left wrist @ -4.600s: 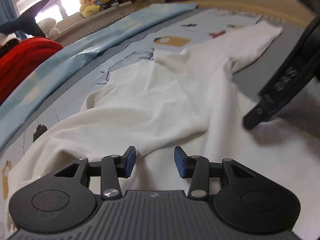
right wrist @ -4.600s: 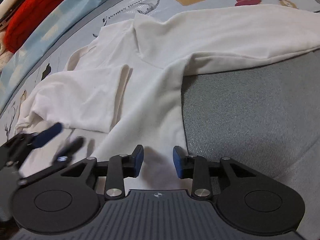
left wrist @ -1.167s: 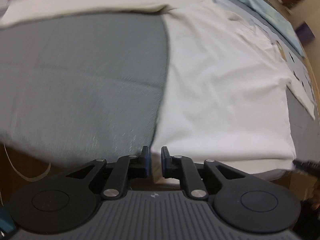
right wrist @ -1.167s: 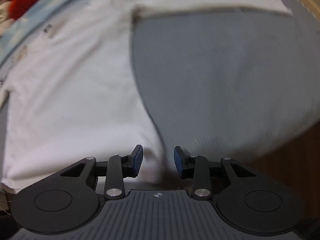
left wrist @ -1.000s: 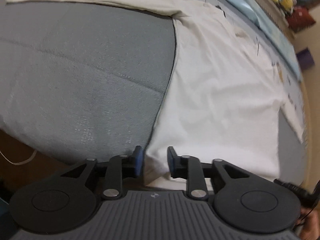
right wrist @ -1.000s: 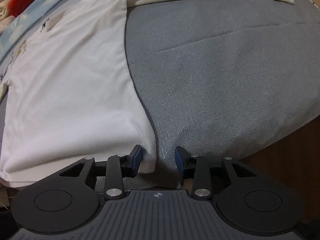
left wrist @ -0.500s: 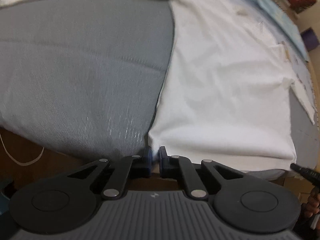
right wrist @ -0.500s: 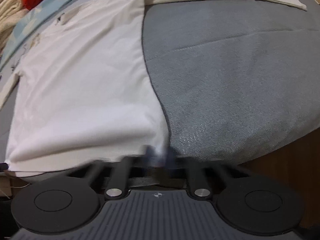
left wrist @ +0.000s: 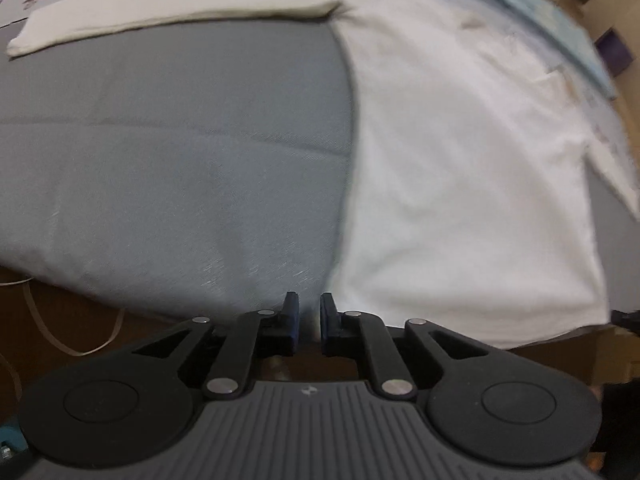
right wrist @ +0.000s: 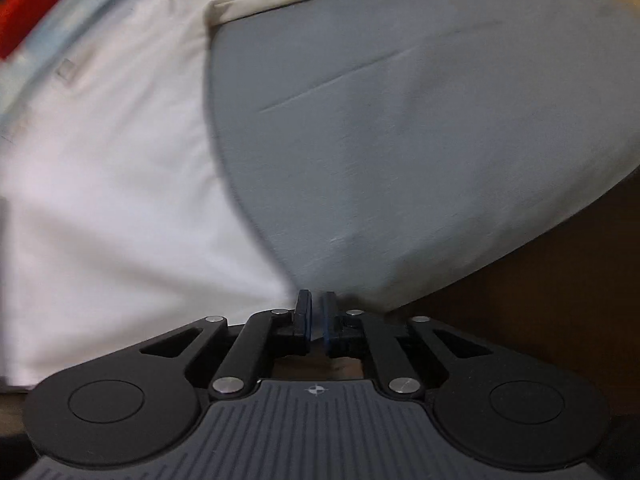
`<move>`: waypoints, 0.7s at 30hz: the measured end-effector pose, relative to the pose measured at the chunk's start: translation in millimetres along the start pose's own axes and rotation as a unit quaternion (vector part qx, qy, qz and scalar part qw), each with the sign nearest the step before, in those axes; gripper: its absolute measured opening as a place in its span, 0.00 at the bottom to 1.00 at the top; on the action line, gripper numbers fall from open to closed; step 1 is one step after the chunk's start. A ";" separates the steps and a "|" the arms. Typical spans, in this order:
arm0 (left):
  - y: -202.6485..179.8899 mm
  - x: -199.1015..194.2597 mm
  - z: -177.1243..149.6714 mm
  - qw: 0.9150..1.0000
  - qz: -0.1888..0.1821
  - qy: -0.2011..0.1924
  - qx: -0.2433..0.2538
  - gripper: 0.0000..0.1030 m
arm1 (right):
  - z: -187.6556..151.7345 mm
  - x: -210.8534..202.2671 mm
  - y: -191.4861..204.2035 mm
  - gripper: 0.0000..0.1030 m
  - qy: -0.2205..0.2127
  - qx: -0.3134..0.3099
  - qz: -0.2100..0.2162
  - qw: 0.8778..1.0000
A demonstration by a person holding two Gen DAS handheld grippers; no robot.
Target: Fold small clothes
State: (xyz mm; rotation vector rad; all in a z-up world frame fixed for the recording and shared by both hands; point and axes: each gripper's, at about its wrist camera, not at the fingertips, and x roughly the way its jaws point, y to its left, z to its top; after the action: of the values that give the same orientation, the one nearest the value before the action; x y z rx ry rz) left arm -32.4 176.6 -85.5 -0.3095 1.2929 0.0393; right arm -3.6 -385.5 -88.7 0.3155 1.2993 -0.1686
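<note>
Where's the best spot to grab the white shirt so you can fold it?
Probably the bottom hem, at its two corners, coming in from the near edge of the grey bed cover. The white shirt lies flat with that hem nearest, and the corners are thin free edges. The long sleeve stretches off sideways at the far end.

Bedroom: grey bed (left wrist: 180, 152), printed bedding (left wrist: 532, 16)
</note>
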 end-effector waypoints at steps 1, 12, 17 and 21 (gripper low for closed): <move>-2.7 -0.3 0.6 1.000 -0.012 -0.004 0.005 0.12 | 0.0 -1.4 3.3 0.08 -0.011 -0.007 0.002 1.000; -16.7 43.4 -4.6 0.998 0.022 0.047 0.047 0.07 | -6.2 22.2 31.6 0.30 -0.005 -0.067 0.015 0.998; -13.1 37.0 -4.4 0.997 0.039 0.041 0.049 0.06 | -10.0 7.7 39.8 0.05 -0.014 -0.082 0.053 0.995; -26.6 42.3 -2.9 0.994 0.070 0.036 0.075 0.08 | -11.4 16.0 38.0 0.07 0.003 -0.088 0.015 0.996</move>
State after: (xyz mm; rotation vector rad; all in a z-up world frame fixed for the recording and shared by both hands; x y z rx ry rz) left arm -18.0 144.4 -120.9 -0.0932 1.3790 0.0497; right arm 1.5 -345.0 -101.6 0.1851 1.3051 -0.0271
